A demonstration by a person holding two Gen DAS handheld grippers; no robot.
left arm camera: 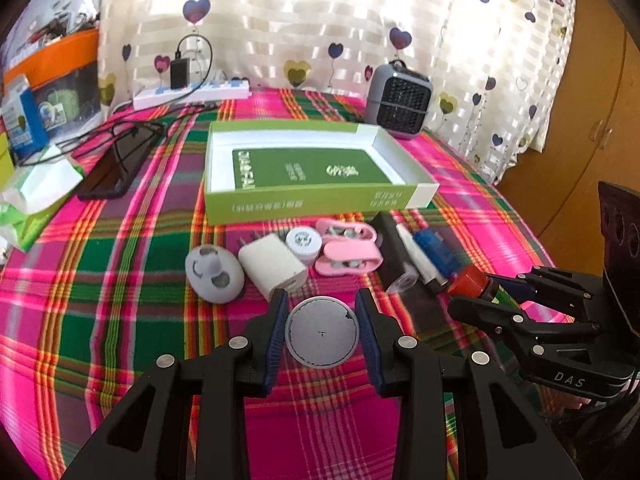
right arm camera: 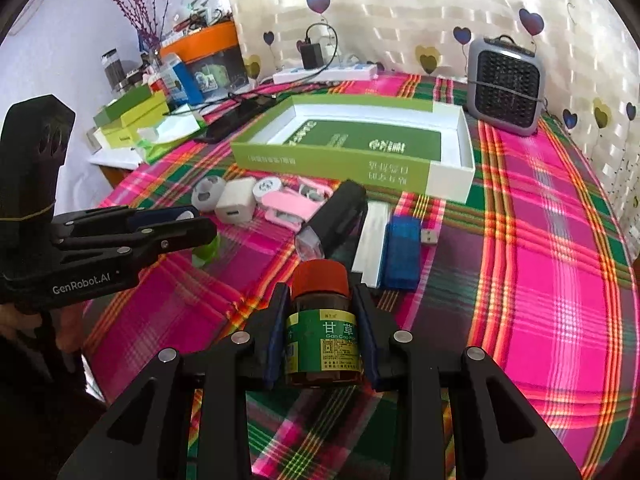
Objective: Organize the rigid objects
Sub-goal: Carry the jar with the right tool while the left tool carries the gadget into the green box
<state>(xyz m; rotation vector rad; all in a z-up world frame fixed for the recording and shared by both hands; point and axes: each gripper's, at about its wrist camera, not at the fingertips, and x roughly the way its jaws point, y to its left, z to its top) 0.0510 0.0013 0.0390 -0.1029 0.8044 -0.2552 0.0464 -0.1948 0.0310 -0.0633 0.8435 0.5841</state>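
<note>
My left gripper (left arm camera: 321, 306) is shut on a round object with a grey lid (left arm camera: 321, 332); from the right wrist view its body is green (right arm camera: 206, 250). My right gripper (right arm camera: 320, 300) is shut on a brown bottle with a red cap and green label (right arm camera: 322, 332); it also shows in the left wrist view (left arm camera: 474, 282). Ahead is an open green and white box (left arm camera: 312, 202), also in the right wrist view (right arm camera: 450, 178). In front of it lie a grey oval piece (left arm camera: 214, 274), a white charger (left arm camera: 274, 266), a white round cap (left arm camera: 304, 242), pink clips (left arm camera: 348, 248), a black bar (right arm camera: 340, 216), a white stick (right arm camera: 372, 240) and a blue USB device (right arm camera: 404, 250).
A grey fan heater (right arm camera: 506, 86) stands at the back right. A white power strip (left arm camera: 192, 94), a black phone (left arm camera: 116, 162) and cables lie at the back left, beside boxes and clutter (right arm camera: 132, 120). The plaid cloth (right arm camera: 560, 260) covers the table; a wooden cabinet (left arm camera: 580, 140) stands to the right.
</note>
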